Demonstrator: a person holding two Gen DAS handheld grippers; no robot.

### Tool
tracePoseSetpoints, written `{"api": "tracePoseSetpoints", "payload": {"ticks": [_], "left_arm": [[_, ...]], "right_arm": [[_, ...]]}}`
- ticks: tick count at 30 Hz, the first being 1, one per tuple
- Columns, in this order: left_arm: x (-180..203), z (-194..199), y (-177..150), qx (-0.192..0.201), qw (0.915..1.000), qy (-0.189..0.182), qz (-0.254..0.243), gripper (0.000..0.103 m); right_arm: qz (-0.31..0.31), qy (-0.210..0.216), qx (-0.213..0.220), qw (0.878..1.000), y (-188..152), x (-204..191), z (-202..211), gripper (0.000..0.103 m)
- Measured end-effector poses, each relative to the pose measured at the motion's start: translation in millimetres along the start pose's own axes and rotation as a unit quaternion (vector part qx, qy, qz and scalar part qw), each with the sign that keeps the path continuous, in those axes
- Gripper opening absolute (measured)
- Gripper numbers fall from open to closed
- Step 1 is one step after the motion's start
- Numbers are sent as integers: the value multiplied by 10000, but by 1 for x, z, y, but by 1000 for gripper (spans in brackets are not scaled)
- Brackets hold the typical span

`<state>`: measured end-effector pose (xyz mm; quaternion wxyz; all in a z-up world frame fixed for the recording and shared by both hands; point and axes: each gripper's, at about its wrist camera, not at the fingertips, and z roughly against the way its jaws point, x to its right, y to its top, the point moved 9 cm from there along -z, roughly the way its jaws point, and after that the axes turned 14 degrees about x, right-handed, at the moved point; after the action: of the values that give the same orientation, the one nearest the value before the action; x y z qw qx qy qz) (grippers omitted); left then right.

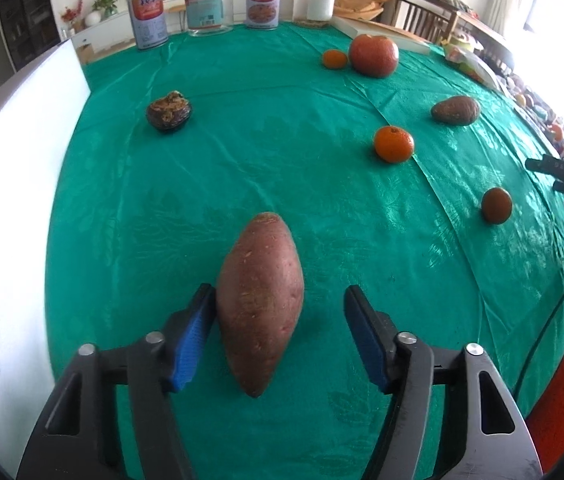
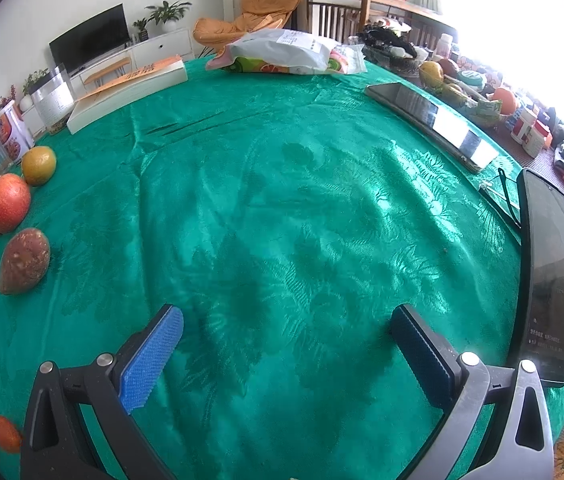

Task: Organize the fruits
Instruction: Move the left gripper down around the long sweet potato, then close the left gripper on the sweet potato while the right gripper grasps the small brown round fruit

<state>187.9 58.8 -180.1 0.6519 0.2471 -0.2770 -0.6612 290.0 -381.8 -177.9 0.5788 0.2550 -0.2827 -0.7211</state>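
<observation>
The left gripper (image 1: 280, 312) stands with its jaws apart over the green tablecloth (image 1: 242, 152). A sweet potato (image 1: 260, 304) lies lengthwise between the jaws, its long axis running along the fingers. The blue pad of the left-hand finger (image 1: 194, 344) touches or nearly touches the potato's flank (contact cannot be confirmed); the right-hand finger (image 1: 365, 340) stands clear of it, with cloth visible in the gap.

Ahead of the jaws and to the right lies a mandarin (image 1: 393, 144). Beyond it rests a brown avocado (image 1: 454, 110), and farther still a large red-orange fruit (image 1: 373, 55) with a small orange (image 1: 334, 59) just beside it. A darker round fruit (image 1: 496, 205) lies to the right of the jaws, near the cloth's edge. Ahead and to the left sits a dark, shrivelled fruit (image 1: 168, 112), well apart from the others. Two printed tins and two clear jars (image 1: 208, 4) stand in a row at the far edge.

The right gripper (image 2: 285, 344) also has its jaws apart, with only bare cloth between them. To the left of its jaws lie the avocado (image 2: 24, 262), the red-orange fruit (image 2: 7, 202) and a yellow-green citrus (image 2: 38, 165). A dark phone (image 2: 549, 276) lies just right of the right-hand finger.
</observation>
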Motion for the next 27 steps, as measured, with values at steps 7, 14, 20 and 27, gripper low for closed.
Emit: {"api": "tracePoseSetpoints", "payload": {"ticks": [7,14,20,27], "left_arm": [[2,2,2,145,9997,69,174,43],[1,21,-6,161,9990,-79,407,43],[-7,27,-8,204,9979,-106,611,42],[-6,102,22,701,9865,-871,1195,42]], "right_arm": [[531,2548,-746,9627,-41,-133,95,73],[488,2719,-1339,9517,-62,-197,84,52],[712,2280,-1403,9609,-75,-208,71,28],[588,2756,-1087,9533,-52,-214,129,27]]}}
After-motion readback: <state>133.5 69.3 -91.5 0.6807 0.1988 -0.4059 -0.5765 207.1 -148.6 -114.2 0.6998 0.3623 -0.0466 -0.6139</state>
